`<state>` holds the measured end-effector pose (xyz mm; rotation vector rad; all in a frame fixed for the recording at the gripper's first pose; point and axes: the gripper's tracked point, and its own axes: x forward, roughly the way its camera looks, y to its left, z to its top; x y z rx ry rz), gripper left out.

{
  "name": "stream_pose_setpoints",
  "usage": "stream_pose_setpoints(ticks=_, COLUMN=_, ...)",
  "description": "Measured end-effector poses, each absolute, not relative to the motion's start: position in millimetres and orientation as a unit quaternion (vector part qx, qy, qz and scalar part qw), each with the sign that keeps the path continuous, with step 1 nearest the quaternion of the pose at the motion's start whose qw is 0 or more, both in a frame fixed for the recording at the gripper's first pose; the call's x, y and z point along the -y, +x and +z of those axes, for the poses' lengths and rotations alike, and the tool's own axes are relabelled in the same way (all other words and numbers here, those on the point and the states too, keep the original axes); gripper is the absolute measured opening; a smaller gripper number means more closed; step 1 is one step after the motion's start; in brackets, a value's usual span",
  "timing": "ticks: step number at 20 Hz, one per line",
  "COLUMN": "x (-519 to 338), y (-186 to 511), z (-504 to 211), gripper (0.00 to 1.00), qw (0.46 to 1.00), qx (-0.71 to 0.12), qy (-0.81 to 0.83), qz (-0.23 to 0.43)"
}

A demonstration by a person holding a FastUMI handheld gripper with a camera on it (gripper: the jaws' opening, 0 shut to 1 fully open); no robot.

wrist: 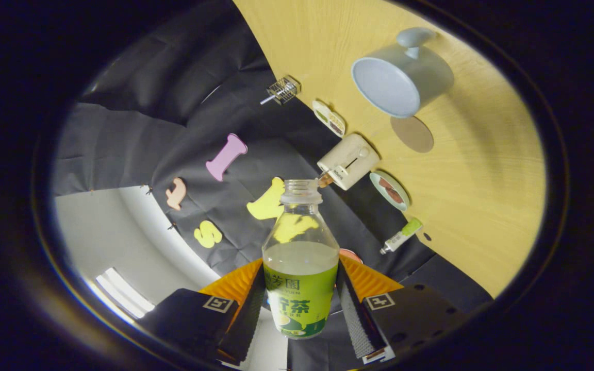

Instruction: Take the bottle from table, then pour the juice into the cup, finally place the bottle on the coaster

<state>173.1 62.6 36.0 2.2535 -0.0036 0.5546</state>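
Note:
My gripper (299,299) is shut on a clear uncapped bottle (300,257) with a green label, both fingers pressing its sides. Pale juice fills it to about the shoulder, its surface level. The whole view is rolled, so the wooden table (482,196) runs slanted beyond the bottle. A grey-blue cup (401,77) with a handle stands on that table, well beyond the bottle's mouth, its opening facing me. A round brown coaster (412,134) lies flat just beside the cup, nearer to me.
Along the table's back edge stand a cream toaster (348,161), two small dishes (390,190) (329,118), a small green-capped tube (401,235) and a wire basket (282,90). Black cloth wall sits behind them.

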Motion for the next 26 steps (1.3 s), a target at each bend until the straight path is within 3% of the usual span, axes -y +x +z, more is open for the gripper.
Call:
stream_pose_setpoints(ticks=19, x=-41.3, y=176.6, z=44.3, gripper=0.77, qw=0.352, qx=0.026, qy=0.907, qz=0.230)
stream_pose_setpoints(ticks=23, x=-46.1, y=174.4, z=47.8, gripper=0.77, qw=0.375, qx=0.026, qy=0.898, qz=0.228)
stream_pose_setpoints(ticks=26, x=-58.3, y=175.8, z=54.6, gripper=0.77, qw=0.435, qx=0.015, qy=0.869, qz=0.234)
